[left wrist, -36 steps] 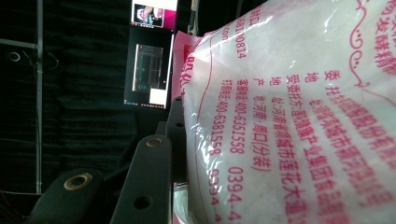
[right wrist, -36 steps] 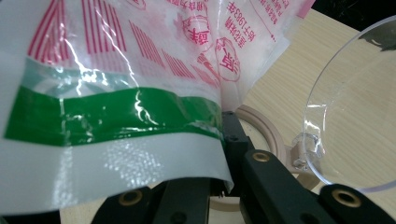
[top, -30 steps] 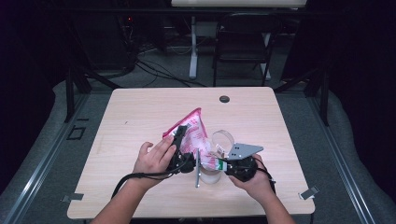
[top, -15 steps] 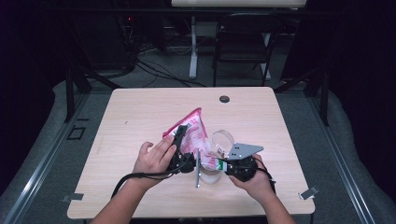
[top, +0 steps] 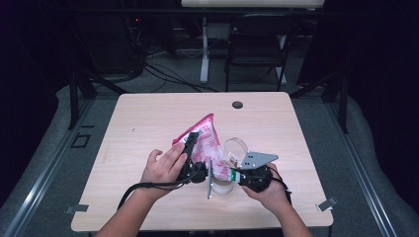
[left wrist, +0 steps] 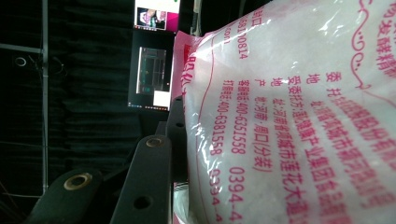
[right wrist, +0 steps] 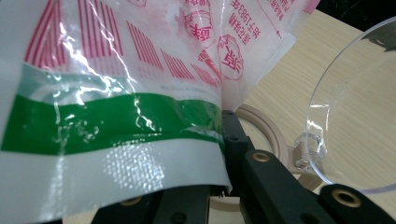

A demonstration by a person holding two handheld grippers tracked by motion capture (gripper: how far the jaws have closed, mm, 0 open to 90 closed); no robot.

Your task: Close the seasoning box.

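A pink-and-white plastic bag (top: 205, 140) full of white powder is held tilted over the table, between both hands. My left gripper (top: 191, 144) grips the bag's left side; in the left gripper view the bag (left wrist: 289, 116) presses against the black fingers (left wrist: 149, 177). My right gripper (top: 232, 174) is shut on the bag's lower end, where a green-and-white band (right wrist: 116, 121) is pinched between its fingers (right wrist: 261, 172). Under the bag stands a clear jar (top: 222, 186) with its hinged lid (top: 236, 147) swung open. The jar's beige rim (right wrist: 271, 133) and clear lid (right wrist: 359, 116) lie just beyond the right jaws.
The light wooden table (top: 148, 128) has a black round grommet (top: 237, 104) near its far edge. A dark chair (top: 257, 44) and a desk leg stand beyond it. Lit screens (left wrist: 154, 70) hang in the dark background of the left gripper view.
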